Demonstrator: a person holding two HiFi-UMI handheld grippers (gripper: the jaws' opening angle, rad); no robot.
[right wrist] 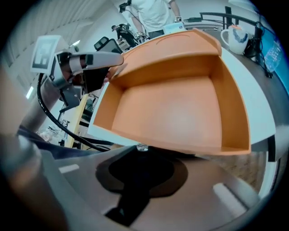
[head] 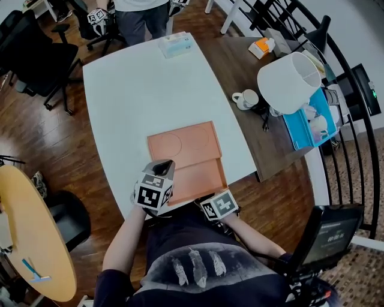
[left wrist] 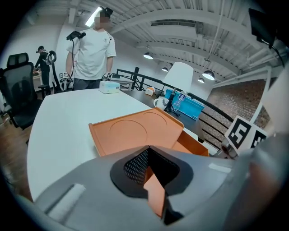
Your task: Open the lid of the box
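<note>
The orange box (head: 197, 180) sits at the near edge of the white table (head: 132, 90). Its lid (head: 183, 143) lies flat and open behind the base, with two round embossed rings on it. My left gripper (head: 163, 166) is at the box's left side, shut on an orange wall piece (left wrist: 156, 191); the lid (left wrist: 131, 131) spreads out ahead of it. My right gripper (head: 209, 201) is at the near right corner. In the right gripper view the empty base (right wrist: 176, 113) fills the frame, its front wall just above the dark jaws of the right gripper (right wrist: 142, 155); no grip shows there.
A person (head: 141, 15) stands at the table's far end beside a tissue box (head: 176, 45). On the dark wooden desk (head: 240, 66) to the right are a mug (head: 246, 99), a white lampshade (head: 288, 81) and a blue bin (head: 300, 129). A yellow round table (head: 30, 234) stands at the left.
</note>
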